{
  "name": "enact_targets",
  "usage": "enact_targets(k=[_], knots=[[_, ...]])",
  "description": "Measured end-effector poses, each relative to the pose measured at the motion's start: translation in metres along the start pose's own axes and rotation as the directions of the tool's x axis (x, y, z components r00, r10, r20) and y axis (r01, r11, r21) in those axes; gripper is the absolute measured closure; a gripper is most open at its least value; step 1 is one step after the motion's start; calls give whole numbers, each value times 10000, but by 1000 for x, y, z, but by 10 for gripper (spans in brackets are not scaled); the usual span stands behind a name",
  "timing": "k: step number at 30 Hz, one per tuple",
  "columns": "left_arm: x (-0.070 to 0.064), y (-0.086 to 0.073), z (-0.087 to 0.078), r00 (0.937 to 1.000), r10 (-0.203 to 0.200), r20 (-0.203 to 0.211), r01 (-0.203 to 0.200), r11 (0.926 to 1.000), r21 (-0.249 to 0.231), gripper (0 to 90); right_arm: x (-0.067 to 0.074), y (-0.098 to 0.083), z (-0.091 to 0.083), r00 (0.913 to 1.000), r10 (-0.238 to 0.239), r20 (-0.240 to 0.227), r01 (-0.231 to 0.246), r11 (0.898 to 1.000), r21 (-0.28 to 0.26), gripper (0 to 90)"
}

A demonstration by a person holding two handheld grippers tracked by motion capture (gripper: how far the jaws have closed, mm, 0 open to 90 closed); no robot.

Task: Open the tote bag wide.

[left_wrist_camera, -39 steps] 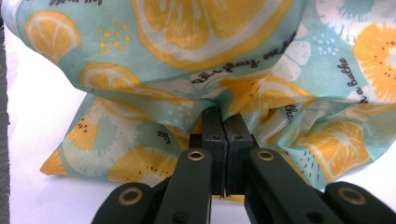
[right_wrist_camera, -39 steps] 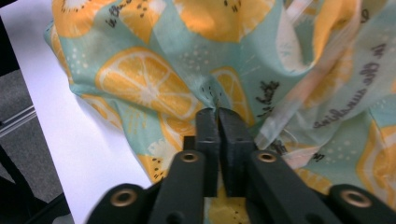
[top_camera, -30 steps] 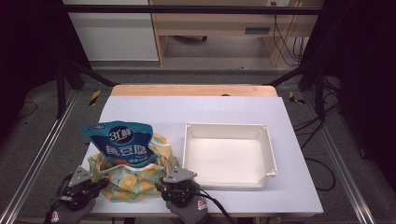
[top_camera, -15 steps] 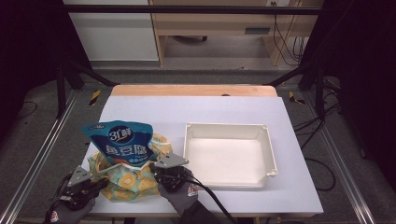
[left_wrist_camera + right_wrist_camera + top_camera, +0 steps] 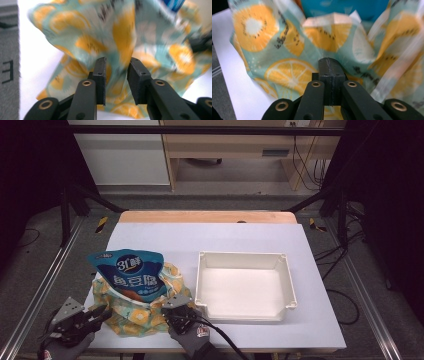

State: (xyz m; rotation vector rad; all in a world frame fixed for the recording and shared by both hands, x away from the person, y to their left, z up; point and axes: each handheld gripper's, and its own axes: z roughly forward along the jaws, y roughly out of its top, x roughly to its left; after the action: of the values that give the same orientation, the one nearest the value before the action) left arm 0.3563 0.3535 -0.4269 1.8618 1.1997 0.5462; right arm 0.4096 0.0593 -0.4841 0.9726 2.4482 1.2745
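bench: white bench (image 5: pixel 240 237), wood strip at far edge
bag: fruit-print bag (image 5: pixel 132 312) at near left, blue pouch (image 5: pixel 131 275) standing in it
tray: white tray (image 5: pixel 287 280) just right of bag
left claw (image 5: pixel 116 75): jaws apart, at bag cloth
right claw (image 5: pixel 331 75): jaws together, against bag's near edge

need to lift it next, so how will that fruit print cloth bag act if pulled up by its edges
The fruit print cloth bag is creased and slumped around the blue snack pouch, so it will likely be floppy and sag. The pouch stands tall, poking out the top, so it may tip as the cloth shifts. The thin fabric folds between the left gripper jaws, so it should pinch easily.
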Motion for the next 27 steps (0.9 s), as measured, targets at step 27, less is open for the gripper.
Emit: enact_targets(k=[27], knots=[[-5,17,30,9927,1140,-388,-1110,9911,734,898,0,-6,1,10000,-37,-90,39,9997,242,900]])
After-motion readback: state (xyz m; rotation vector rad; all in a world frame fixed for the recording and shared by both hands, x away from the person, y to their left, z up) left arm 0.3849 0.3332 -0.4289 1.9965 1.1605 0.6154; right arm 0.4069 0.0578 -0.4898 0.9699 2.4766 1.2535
